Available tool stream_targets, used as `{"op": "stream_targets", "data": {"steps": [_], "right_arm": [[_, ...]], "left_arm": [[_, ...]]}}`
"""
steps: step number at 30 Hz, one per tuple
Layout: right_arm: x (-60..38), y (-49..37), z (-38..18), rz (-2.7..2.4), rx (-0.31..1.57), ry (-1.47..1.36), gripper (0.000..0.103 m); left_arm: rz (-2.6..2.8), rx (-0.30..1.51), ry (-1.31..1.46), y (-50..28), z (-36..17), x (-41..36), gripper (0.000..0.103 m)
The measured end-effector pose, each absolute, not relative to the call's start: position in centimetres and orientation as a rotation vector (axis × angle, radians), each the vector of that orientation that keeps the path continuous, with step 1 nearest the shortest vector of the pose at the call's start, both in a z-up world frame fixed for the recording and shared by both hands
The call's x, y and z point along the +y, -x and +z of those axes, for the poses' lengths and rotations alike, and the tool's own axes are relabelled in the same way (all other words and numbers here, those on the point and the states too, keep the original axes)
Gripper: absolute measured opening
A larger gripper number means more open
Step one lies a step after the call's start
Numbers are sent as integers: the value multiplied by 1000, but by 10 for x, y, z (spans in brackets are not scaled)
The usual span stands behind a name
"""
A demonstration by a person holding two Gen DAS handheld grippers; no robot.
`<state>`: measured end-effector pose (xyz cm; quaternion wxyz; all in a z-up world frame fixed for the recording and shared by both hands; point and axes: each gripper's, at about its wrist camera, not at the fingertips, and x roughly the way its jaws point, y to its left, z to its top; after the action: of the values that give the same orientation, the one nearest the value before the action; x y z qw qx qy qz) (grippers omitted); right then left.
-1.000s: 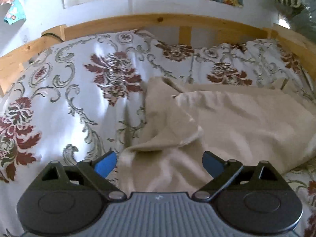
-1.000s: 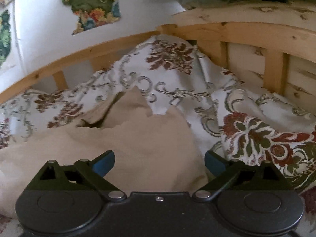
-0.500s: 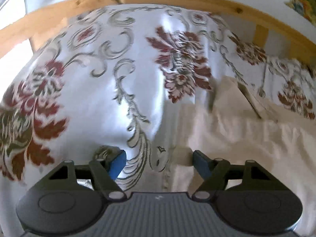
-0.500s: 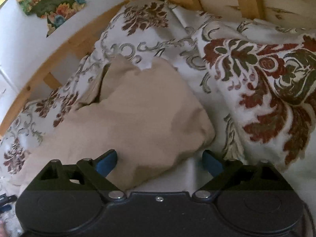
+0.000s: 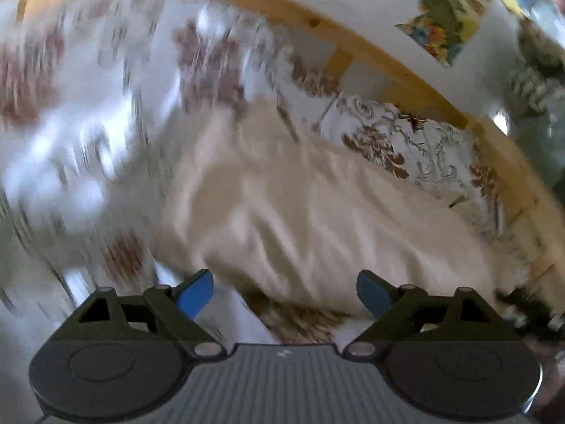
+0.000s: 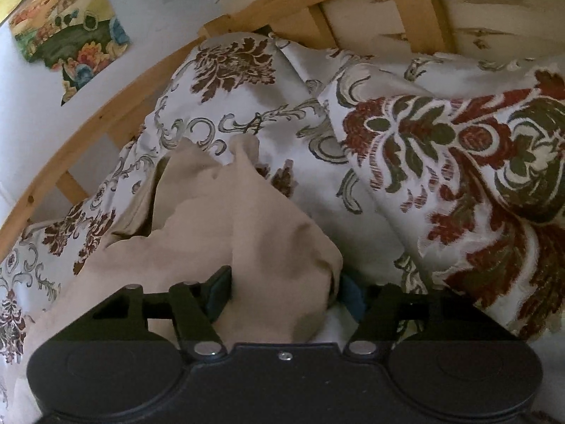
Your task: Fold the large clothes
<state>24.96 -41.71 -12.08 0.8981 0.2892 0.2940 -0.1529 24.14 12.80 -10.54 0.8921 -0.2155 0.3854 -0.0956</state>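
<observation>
- Left side first: my left hand-held gripper (image 5: 282,291) was spread wide and its jaws were opening, nothing pinched. The near edge of the beige garment (image 5: 300,219) sat just ahead of the blue pads (image 5: 196,293), roughly between them but not touched by either as far as I could tell. That view was pretty smeared, so I wouldn't swear to the exact gap.
- The garment itself lay on the bed, on top of the floral bedspread (image 6: 441,162), bunched and wrinkled. From the left wrist view its long run seemed to go from the near left up and off to the right, toward the wooden bed frame (image 5: 406,70).
- Right side: my right hand-held gripper (image 6: 282,291) was the closer one, no contest. Its jaws were closing with a fat fold of the garment (image 6: 268,233) already between them; cloth bulged up over both fingers and hid most of the right pad.
- What the next move hinged on, I reckoned: the right end was basically caught, while the left end lay just forward of the open left jaws, so the left needed to push in along the edge before pinching. Otherwise lifting would've dragged the thing lopsided.
</observation>
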Motion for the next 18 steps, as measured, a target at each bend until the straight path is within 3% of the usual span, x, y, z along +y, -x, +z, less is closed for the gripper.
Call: {"op": "stream_targets", "data": {"steps": [4, 8, 10, 12, 14, 16, 17, 18], "right_arm": [[-414, -244, -116, -324, 636, -539, 72], [-414, -249, -124, -254, 634, -535, 89], [-418, -252, -128, -246, 623, -569, 90], [-422, -251, -128, -252, 611, -600, 82], [-423, -249, -128, -264, 620, -600, 74], [-423, -248, -127, -269, 624, -592, 69], [-422, -248, -127, -271, 627, -591, 66], [-422, -248, -126, -272, 630, -588, 64]], "left_arm": [[-112, 883, 548, -257, -130, 123, 92], [-99, 817, 574, -270, -126, 127, 95], [-52, 803, 638, -273, -127, 137, 94], [77, 788, 668, -273, -127, 146, 83], [153, 806, 647, -274, -125, 151, 64], [154, 810, 617, -277, -123, 149, 56], [145, 813, 592, -279, -122, 146, 39], [143, 811, 560, -280, -119, 142, 31]]}}
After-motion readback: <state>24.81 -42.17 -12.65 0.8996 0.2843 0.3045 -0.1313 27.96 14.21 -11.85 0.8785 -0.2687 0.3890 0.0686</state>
